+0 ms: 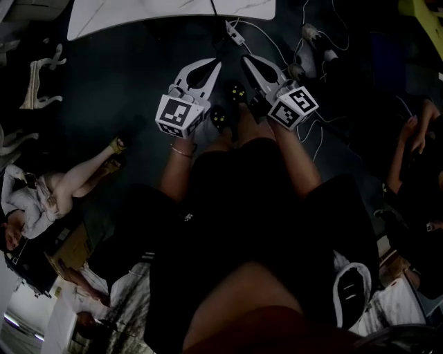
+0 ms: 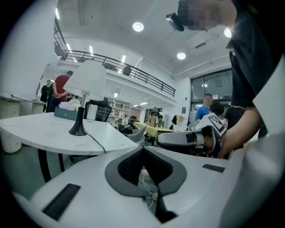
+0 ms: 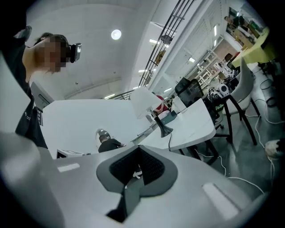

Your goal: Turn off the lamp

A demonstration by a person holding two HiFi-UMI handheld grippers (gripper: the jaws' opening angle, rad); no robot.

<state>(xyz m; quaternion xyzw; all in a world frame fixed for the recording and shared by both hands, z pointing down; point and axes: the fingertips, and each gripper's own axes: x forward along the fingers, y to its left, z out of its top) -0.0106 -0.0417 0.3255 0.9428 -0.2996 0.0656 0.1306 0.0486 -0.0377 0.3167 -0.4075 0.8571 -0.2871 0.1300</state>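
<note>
The lamp [image 2: 87, 80] has a white shade and a black flared base [image 2: 78, 129], and it stands on a white table [image 2: 40, 133] ahead and to the left in the left gripper view. Its dark cord [image 2: 97, 143] runs off the table's edge. The right gripper view shows the same lamp [image 3: 144, 102] tilted, on the table [image 3: 191, 127]. My left gripper [image 2: 143, 149] and right gripper [image 3: 138, 149] are both shut with nothing in them, held in the air well short of the table. In the head view they point side by side, left gripper [image 1: 211, 66] and right gripper [image 1: 248, 62], toward the table's edge [image 1: 173, 14].
White cables and plugs [image 1: 311, 34] lie on the dark floor beyond my feet. One person sits at the left [image 1: 41, 200] and another at the right [image 1: 415, 138]. A teal box [image 2: 67, 114] rests on the table behind the lamp. A chair [image 3: 242, 89] stands beside the table.
</note>
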